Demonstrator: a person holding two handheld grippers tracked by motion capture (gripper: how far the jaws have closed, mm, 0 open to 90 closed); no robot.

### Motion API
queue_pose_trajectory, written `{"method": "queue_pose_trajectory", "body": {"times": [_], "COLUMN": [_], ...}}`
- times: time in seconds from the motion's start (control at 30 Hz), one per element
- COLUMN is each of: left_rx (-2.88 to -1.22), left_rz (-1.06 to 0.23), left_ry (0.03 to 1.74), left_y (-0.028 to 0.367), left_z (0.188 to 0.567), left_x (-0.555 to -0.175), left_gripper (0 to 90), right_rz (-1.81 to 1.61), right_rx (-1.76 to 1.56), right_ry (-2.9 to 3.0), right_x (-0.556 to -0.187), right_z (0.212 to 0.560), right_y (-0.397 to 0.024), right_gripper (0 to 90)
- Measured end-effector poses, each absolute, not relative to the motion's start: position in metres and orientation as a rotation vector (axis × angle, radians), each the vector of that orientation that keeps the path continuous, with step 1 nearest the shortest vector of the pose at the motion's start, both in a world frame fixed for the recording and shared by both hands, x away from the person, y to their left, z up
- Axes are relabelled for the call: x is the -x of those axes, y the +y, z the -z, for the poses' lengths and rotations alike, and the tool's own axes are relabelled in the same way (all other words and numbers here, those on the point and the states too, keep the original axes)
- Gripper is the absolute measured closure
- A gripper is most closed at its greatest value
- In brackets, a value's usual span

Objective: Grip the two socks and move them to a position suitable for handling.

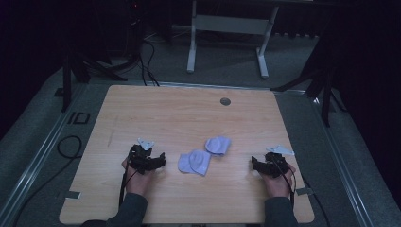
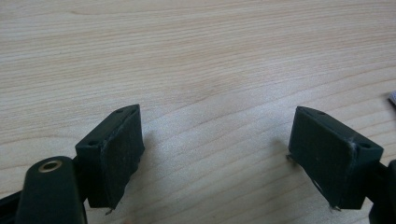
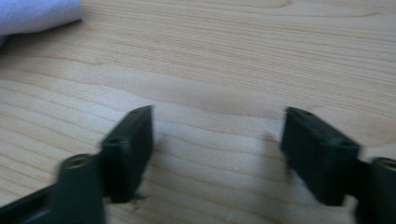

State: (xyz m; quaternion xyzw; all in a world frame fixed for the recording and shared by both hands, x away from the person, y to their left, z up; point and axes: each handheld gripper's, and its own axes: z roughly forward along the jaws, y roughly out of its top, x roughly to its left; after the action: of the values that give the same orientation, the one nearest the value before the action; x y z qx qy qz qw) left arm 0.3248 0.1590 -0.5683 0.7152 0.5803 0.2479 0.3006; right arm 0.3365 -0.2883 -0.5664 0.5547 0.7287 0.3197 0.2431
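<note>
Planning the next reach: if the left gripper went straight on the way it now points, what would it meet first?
Probably the nearer pale cloth piece. The open left gripper points toward it across bare table; in its own view, only wood lies just ahead.

A light wooden table [image 1: 156,113] with rounded corners sits on a grey floor [image 1: 293,61]; a small round grommet [image 1: 225,101] is set in the top near its far edge, right of centre. A faint dark streak [image 1: 112,132] runs along the grain on the left part of the top. Beyond the far edge stands a white frame [image 1: 230,28] on two legs (its upper part is cut off by the picture's edge); black cables [image 1: 146,61] trail over the floor to its left. Dark tripod legs [image 1: 71,71] flank both far corners; a cable loop [image 1: 70,146] lies left of the table; the background is dark.
</note>
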Motion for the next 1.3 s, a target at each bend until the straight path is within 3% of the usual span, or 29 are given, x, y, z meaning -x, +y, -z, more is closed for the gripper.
{"method": "queue_pose_trajectory", "body": {"times": [0.17, 1.13, 1.3], "left_rx": [-1.897, -1.896, -1.895], "left_rz": [-0.659, -0.658, -0.658], "left_ry": [1.539, 1.544, 1.545], "left_y": [0.159, 0.158, 0.158], "left_z": [0.568, 0.568, 0.568], "left_x": [-0.325, -0.324, -0.324], "left_gripper": [17.8, 17.7, 17.7], "right_rz": [-0.824, -0.803, -0.823], "right_rx": [-1.476, -1.260, -1.237], "right_ry": [2.007, 2.228, 2.247], "right_x": [-0.331, -0.315, -0.314], "right_z": [0.562, 0.538, 0.534], "right_y": [-0.284, -0.256, -0.252], "right_gripper": [50.9, 87.7, 89.9]}}
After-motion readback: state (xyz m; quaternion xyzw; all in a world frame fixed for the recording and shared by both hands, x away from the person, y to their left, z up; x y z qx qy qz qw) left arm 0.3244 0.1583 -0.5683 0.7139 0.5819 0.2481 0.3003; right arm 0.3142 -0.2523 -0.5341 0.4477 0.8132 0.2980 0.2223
